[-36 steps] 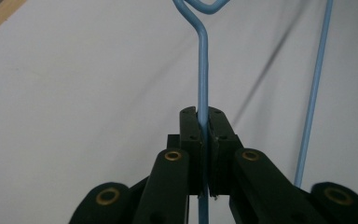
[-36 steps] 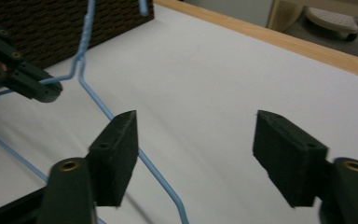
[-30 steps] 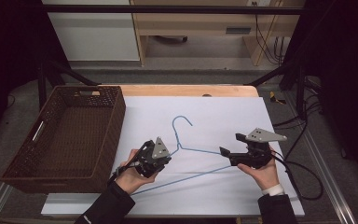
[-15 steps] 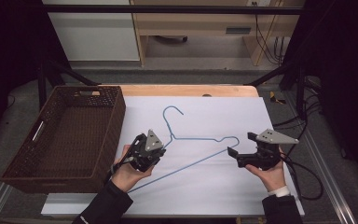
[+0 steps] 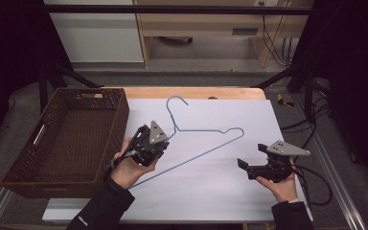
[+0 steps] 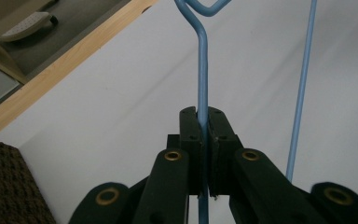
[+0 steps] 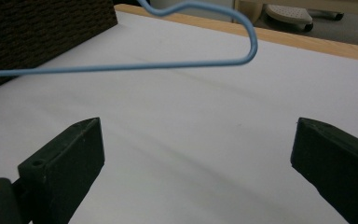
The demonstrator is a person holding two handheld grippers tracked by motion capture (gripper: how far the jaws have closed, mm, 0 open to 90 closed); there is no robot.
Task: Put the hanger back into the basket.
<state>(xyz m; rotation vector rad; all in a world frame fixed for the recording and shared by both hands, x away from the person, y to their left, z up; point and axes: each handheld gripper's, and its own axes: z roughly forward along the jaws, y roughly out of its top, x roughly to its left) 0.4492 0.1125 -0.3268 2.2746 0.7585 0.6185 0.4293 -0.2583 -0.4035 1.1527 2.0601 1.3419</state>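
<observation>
Pinching the blue wire hanger by its neck in my left gripper above the white table, I am keeping my right gripper open and empty, judging the wicker basket comes next

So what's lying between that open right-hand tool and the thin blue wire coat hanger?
Nothing: in the right gripper view, bare white table sheet separates the right tool from the blue wire hanger.

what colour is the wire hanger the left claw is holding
Light blue. The wire hanger shows best in the left gripper view, clamped between the left claw jaws.
</observation>
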